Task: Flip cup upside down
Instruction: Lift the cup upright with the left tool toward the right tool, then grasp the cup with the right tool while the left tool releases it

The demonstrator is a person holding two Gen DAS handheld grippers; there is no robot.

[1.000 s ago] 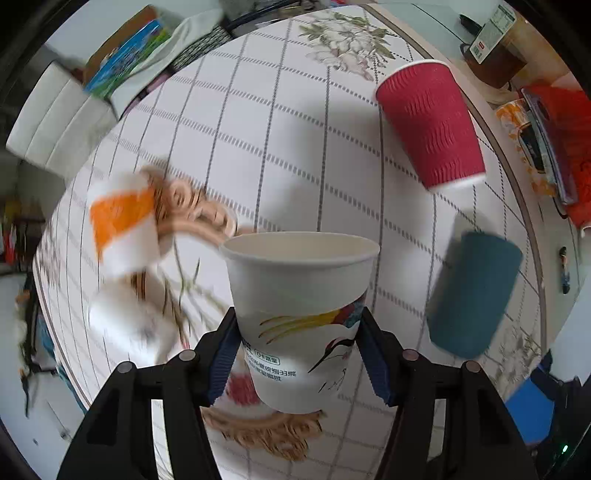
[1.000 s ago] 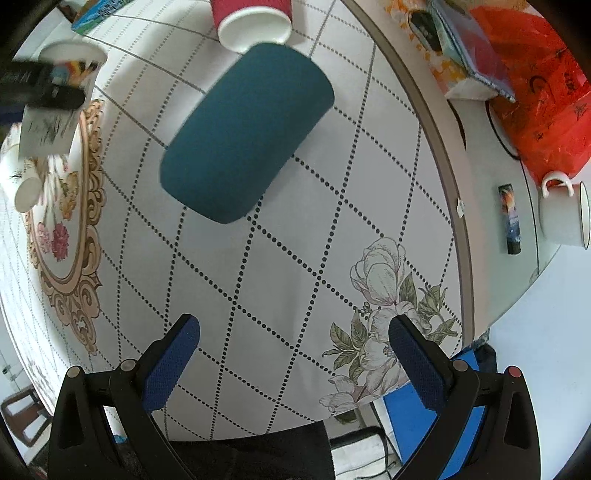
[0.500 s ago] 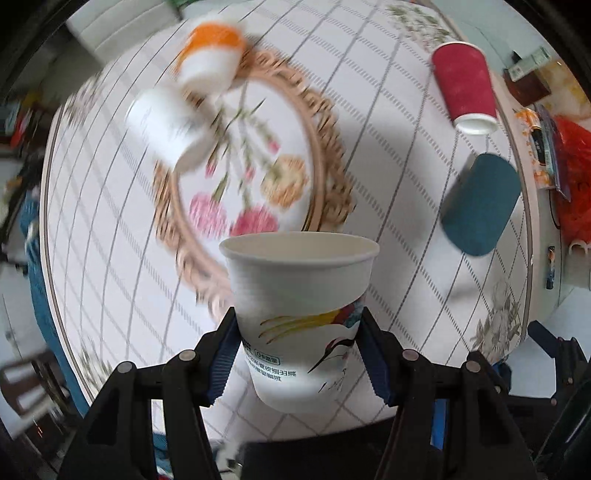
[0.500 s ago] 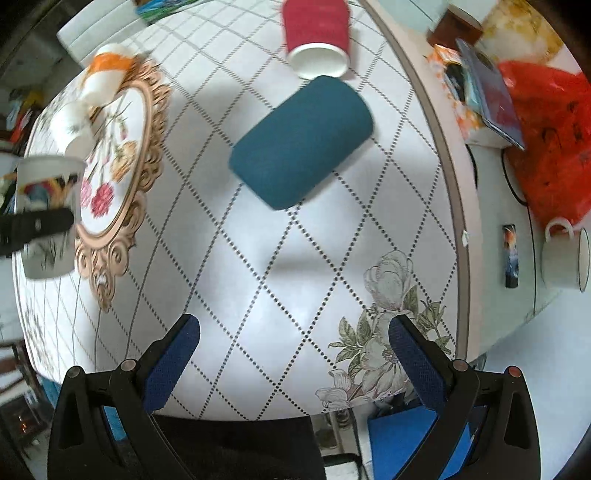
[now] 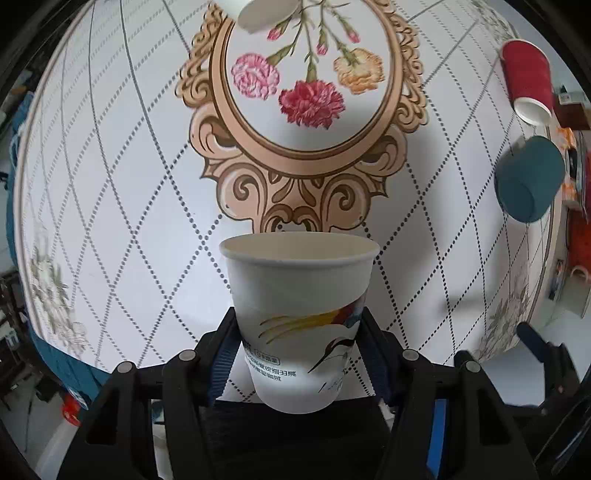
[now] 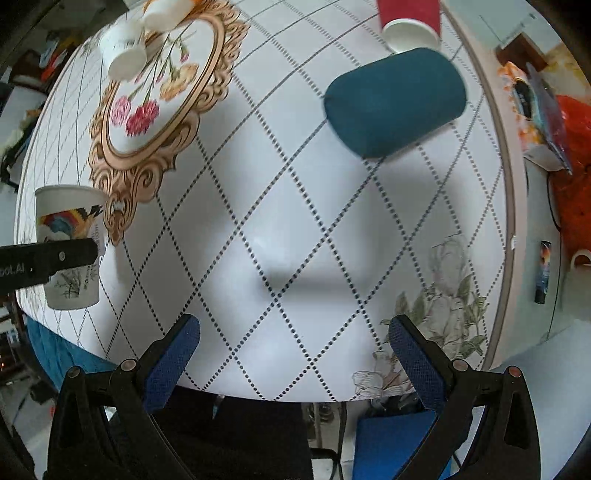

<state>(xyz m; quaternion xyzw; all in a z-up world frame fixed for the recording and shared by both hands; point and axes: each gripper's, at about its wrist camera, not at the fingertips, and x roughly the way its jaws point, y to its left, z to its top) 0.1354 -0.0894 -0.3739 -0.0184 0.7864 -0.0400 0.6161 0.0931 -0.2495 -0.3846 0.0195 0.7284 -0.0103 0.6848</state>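
My left gripper point(image 5: 298, 332) is shut on a white paper cup point(image 5: 299, 306) with a painted bird and rainbow stripes. It holds the cup by the lower wall, above the near edge of the table, mouth pointing away from the camera. The same cup point(image 6: 68, 251) shows at the far left of the right wrist view, with the left gripper's finger across it. My right gripper point(image 6: 293, 350) is open and empty over the near part of the table.
The round table point(image 5: 110, 184) has a white diamond-pattern cloth with a flower medallion. A teal cup point(image 6: 395, 103) and a red cup point(image 6: 410, 26) lie on their sides at the right. Two more white cups point(image 6: 125, 55) lie at the far side. Clutter sits beyond the right edge.
My left gripper has swung with the cup towards the near table edge, so the view now faces the medallion. My right gripper has pulled back a little and stays open.
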